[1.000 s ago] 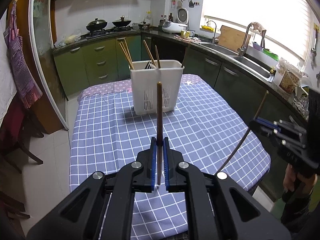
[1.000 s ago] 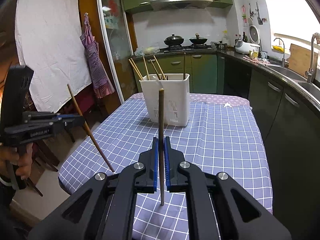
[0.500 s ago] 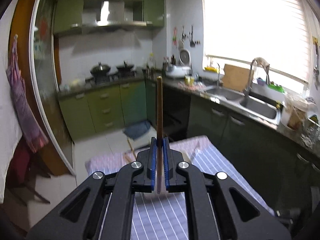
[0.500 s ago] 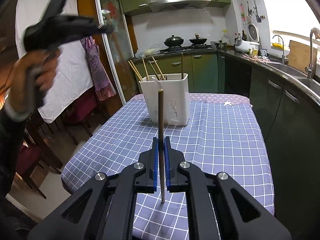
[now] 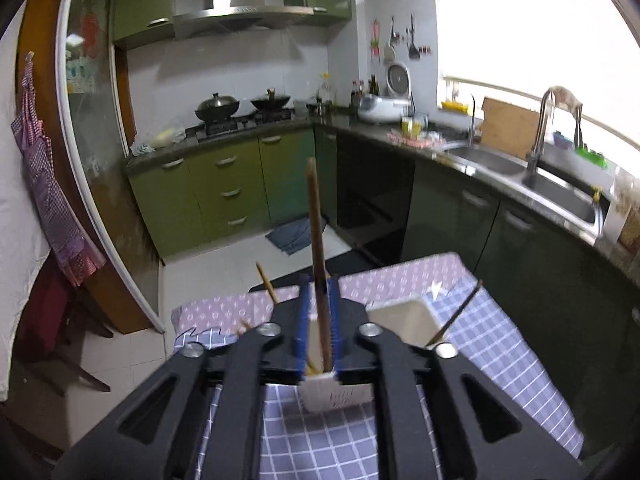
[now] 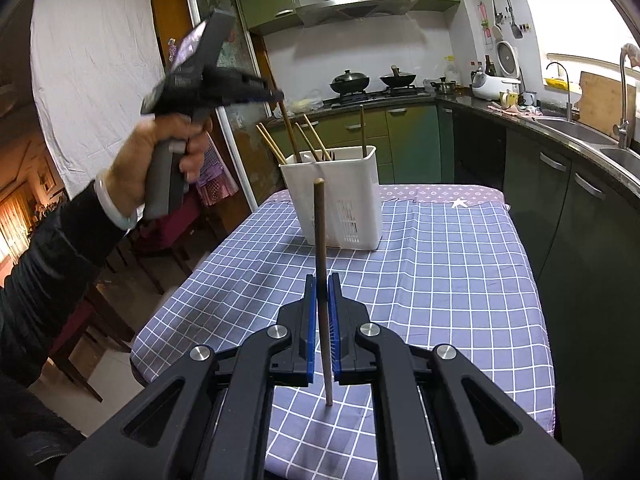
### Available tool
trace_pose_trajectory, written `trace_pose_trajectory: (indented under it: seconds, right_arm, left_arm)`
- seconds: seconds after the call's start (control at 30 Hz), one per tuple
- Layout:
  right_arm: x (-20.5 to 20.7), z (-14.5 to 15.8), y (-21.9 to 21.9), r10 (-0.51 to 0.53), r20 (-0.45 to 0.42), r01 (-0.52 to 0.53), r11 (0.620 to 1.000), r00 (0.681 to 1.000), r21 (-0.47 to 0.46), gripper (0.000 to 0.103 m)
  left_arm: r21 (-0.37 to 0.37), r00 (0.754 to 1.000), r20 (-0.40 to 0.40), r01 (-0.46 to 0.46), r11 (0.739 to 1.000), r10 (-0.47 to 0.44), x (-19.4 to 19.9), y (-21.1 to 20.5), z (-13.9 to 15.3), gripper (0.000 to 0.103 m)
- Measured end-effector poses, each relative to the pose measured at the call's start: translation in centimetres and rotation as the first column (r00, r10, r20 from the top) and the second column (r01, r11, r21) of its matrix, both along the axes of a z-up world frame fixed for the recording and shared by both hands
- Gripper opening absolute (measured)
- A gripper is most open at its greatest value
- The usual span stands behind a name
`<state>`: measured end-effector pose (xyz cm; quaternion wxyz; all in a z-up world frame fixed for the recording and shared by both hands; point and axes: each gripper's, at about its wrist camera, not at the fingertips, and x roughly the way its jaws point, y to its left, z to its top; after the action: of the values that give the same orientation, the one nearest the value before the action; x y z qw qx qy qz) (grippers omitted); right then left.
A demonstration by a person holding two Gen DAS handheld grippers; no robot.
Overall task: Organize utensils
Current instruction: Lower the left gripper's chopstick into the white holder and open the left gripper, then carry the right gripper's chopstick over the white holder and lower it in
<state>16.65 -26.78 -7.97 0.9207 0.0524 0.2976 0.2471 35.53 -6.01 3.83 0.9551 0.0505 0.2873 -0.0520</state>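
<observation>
A white slotted utensil holder (image 6: 334, 196) stands on the checked tablecloth (image 6: 440, 280) with several chopsticks in it. My left gripper (image 5: 319, 320) is shut on a brown chopstick (image 5: 316, 240) and hovers right above the holder (image 5: 400, 322), the chopstick's lower end down inside it. In the right wrist view the left gripper (image 6: 276, 94) sits above the holder's left side. My right gripper (image 6: 322, 320) is shut on another brown chopstick (image 6: 320, 240), held upright over the table's near part, well short of the holder.
Green kitchen cabinets (image 5: 224, 196) and a stove with two woks (image 5: 240, 106) lie beyond the table. A counter with a sink (image 5: 560, 192) runs along the right. Chairs (image 6: 108, 312) stand at the table's left side.
My left gripper has swung up from beside the table and come over the holder, lowering its chopstick end into it. My right gripper has stayed almost still.
</observation>
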Motion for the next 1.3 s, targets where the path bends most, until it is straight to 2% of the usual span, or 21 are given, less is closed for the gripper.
trace_pose_trajectory:
  seconds: [0.07, 0.17, 0.27, 0.33, 0.4, 0.53, 0.67, 0.73, 0.83, 0.93, 1.03, 1.17, 1.3]
  right_arm:
    - [0.2, 0.0, 0.1, 0.001, -0.007, -0.001, 1.000, 1.000, 0.006, 0.007]
    - [0.6, 0.5, 0.2, 0.010, -0.010, -0.010, 1.000, 1.000, 0.017, 0.007]
    - [1.3, 2.2, 0.4, 0.016, 0.022, -0.016, 1.000, 1.000, 0.008, 0.007]
    - [2.1, 4.0, 0.7, 0.023, 0.062, -0.023, 1.000, 0.998, 0.005, 0.007]
    - [2.9, 6.3, 1.2, 0.019, 0.121, -0.021, 1.000, 0.992, 0.008, 0.007]
    - [4.9, 11.4, 2.5, -0.019, 0.266, 0.011, 0.999, 0.964, 0.033, 0.007]
    - [8.4, 14.5, 3.9, -0.086, 0.354, 0.064, 0.995, 0.931, 0.073, 0.007]
    - [10.6, 15.0, 4.5, -0.114, 0.361, 0.088, 0.992, 0.926, 0.088, 0.007]
    - [14.2, 15.3, 5.5, -0.148, 0.355, 0.121, 0.988, 0.923, 0.095, 0.007]
    - [17.6, 14.6, 6.6, -0.164, 0.337, 0.146, 0.986, 0.927, 0.079, 0.007]
    - [20.5, 13.5, 7.5, -0.181, 0.311, 0.172, 0.984, 0.933, 0.054, 0.007]
    - [21.8, 12.3, 8.0, -0.180, 0.281, 0.173, 0.984, 0.943, 0.047, 0.004]
    - [20.2, 11.8, 8.1, -0.148, 0.295, 0.143, 0.989, 0.944, 0.039, 0.004]
  left_arm:
    - [0.008, 1.000, 0.007, 0.002, 1.000, -0.002, -0.7, 0.2, -0.5, 0.036]
    - [-0.028, 0.999, 0.037, 0.010, 1.000, -0.009, -2.9, 1.2, 0.2, 0.036]
    - [-0.105, 0.995, 0.103, 0.003, 0.994, 0.008, -7.2, 3.3, 1.8, 0.037]
    - [-0.157, 0.990, 0.141, -0.005, 0.988, 0.028, -10.5, 4.6, 2.2, 0.041]
    - [-0.196, 0.985, 0.166, -0.016, 0.981, 0.049, -13.9, 5.7, 2.1, 0.053]
    - [-0.201, 0.983, 0.182, 0.000, 0.980, 0.037, -20.2, 6.4, 0.7, 0.057]
    - [-0.128, 0.964, 0.256, -0.043, 0.991, 0.075, -25.8, 6.6, -1.4, 0.094]
    - [-0.117, 0.956, 0.274, -0.075, 0.990, 0.104, -27.4, 6.8, -2.1, 0.096]
    - [-0.161, 0.960, 0.249, -0.087, 0.983, 0.126, -29.2, 8.0, -3.2, 0.096]
    - [-0.201, 0.954, 0.234, -0.140, 0.970, 0.186, -30.5, 9.4, -4.6, 0.096]
    - [-0.202, 0.948, 0.205, -0.200, 0.959, 0.241, -30.7, 10.3, -5.9, 0.096]
    - [-0.223, 0.959, 0.130, -0.220, 0.949, 0.253, -30.2, 11.6, -7.5, 0.096]
    - [-0.242, 0.960, 0.087, -0.238, 0.941, 0.265, -29.8, 12.3, -8.8, 0.096]
